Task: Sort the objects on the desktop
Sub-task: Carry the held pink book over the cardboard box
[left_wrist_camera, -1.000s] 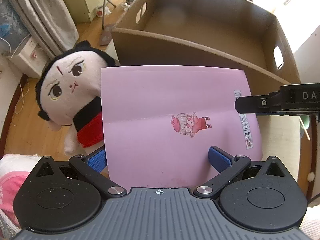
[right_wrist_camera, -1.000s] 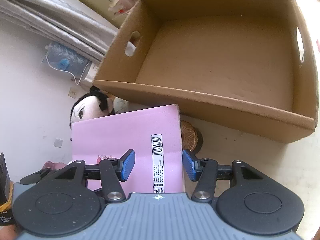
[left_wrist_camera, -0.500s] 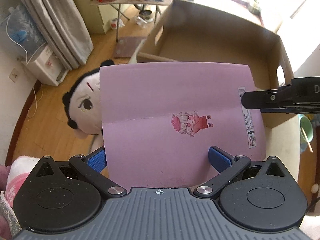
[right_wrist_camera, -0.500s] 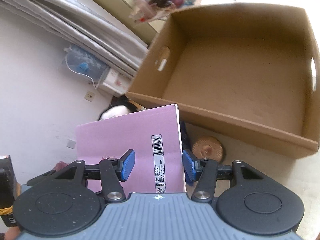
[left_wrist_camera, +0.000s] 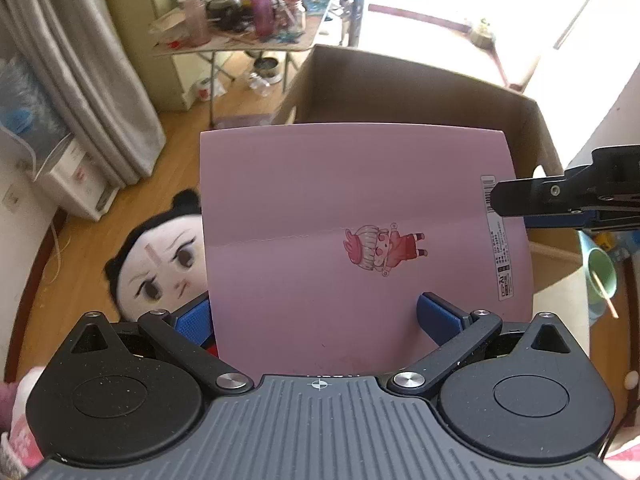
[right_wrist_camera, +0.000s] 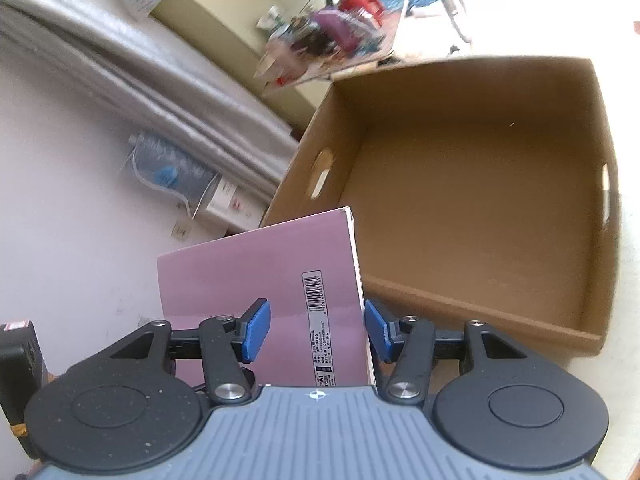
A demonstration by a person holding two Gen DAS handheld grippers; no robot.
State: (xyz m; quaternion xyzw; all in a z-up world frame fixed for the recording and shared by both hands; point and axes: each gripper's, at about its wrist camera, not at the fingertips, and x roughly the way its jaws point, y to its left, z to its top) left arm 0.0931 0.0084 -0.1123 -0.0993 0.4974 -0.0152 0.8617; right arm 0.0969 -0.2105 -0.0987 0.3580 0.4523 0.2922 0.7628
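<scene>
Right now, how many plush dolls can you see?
1. The doll lies left of the pink book, below it, partly covered by it. More may be hidden behind the book.

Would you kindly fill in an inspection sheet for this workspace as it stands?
Surface: pale tabletop, mostly hidden.
Job's things: pink notebook held up in front of the cardboard box; nothing seen inside the box.
Clutter: plush doll, green cup.
Grippers: left gripper and right gripper both grip the notebook.
Cables: white cord by the wall.
Surroundings: cluttered folding table, curtain, wooden floor.
</scene>
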